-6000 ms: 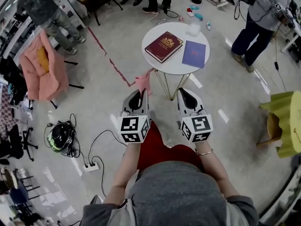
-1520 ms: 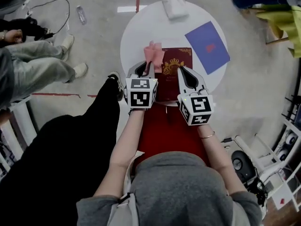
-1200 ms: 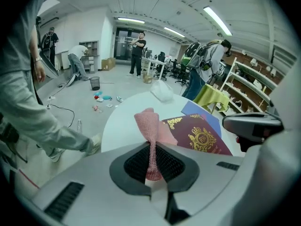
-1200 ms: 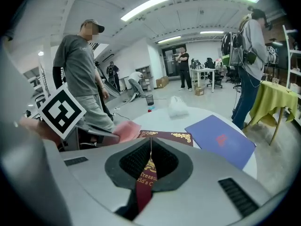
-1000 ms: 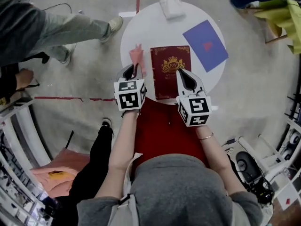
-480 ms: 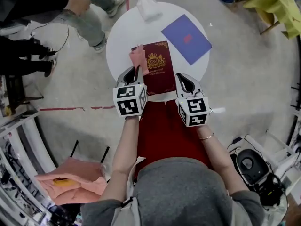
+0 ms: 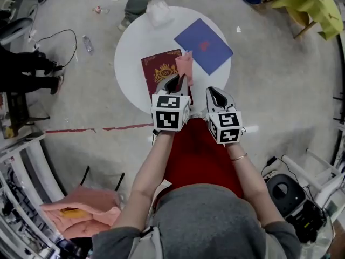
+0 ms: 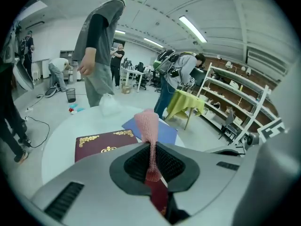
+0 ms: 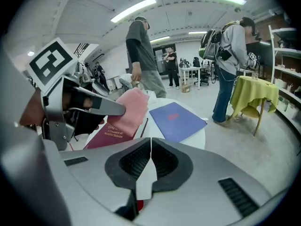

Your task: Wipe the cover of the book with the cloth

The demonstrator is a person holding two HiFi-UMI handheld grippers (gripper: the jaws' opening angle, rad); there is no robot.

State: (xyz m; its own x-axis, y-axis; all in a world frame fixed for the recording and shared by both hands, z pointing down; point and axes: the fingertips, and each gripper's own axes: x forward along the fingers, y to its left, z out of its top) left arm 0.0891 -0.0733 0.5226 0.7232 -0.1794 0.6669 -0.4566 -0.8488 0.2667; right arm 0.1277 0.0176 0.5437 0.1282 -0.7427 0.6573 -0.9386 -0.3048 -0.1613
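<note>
Since half a second ago, the pink cloth (image 7: 184, 66) is being carried rightward, from the left side of the book (image 7: 159, 72) to its right edge, pinched in the left hand-held gripper (image 7: 176, 83) with its knitted, mesh-like fabric standing up in a narrow strip. The book, a maroon hardback stamped with gold corner ornaments and a crest, is being left flat on the round white worktop (image 7: 135, 42) beside a flat blue folder (image 7: 204, 39). The right hand-held gripper (image 7: 216, 95) is being held pressed together on nothing at the worktop's near edge.
</note>
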